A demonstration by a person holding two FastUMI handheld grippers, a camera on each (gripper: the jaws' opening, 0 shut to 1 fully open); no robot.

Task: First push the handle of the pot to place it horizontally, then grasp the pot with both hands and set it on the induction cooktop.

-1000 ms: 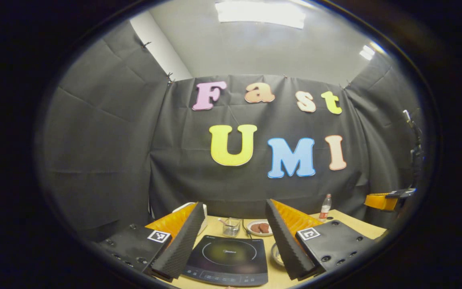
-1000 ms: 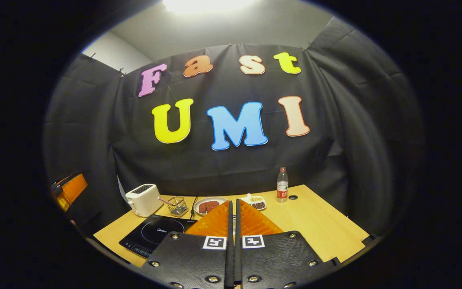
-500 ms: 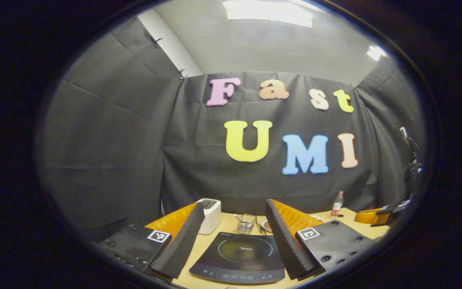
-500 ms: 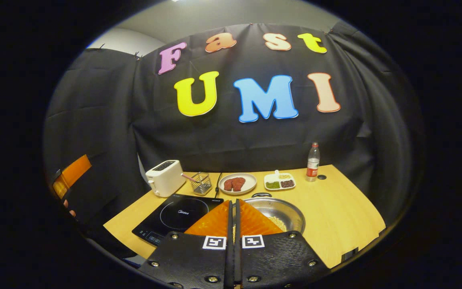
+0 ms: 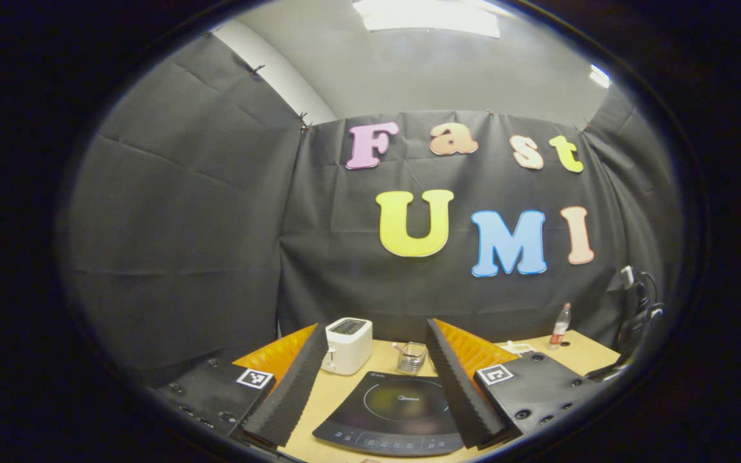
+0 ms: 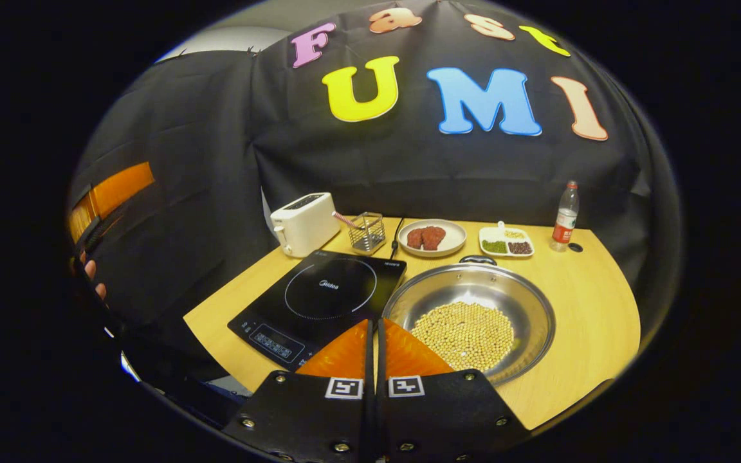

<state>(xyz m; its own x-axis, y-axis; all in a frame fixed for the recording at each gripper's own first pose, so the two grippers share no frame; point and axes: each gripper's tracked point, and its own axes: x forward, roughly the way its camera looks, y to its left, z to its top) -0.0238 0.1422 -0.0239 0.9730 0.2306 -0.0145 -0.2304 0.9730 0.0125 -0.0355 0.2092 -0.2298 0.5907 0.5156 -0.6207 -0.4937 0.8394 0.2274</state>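
Looking down over the wooden table (image 6: 576,308), the right gripper (image 6: 374,331) is hovering with its fingers pressed together, clenched on nothing. Just ahead of it and slightly to its right, the steel pot (image 6: 470,315) is sitting on the table, its bottom covered in pale soybeans (image 6: 464,334). Ahead and to the left of those closed fingers, the black induction cooktop (image 6: 319,299) is lying touching or just beside the pot, with nothing on it. At the pot's far rim a dark handle (image 6: 477,260) is showing; whether it is lying flat, I cannot tell. The left gripper (image 5: 377,379) is hanging released, fingers spread wide, with the cooktop lying between and ahead of them. Beyond the cooktop, the white toaster (image 6: 304,223) is standing. By my reading, everything is remaining: the handle push, the two-handed grasp, the carry over.
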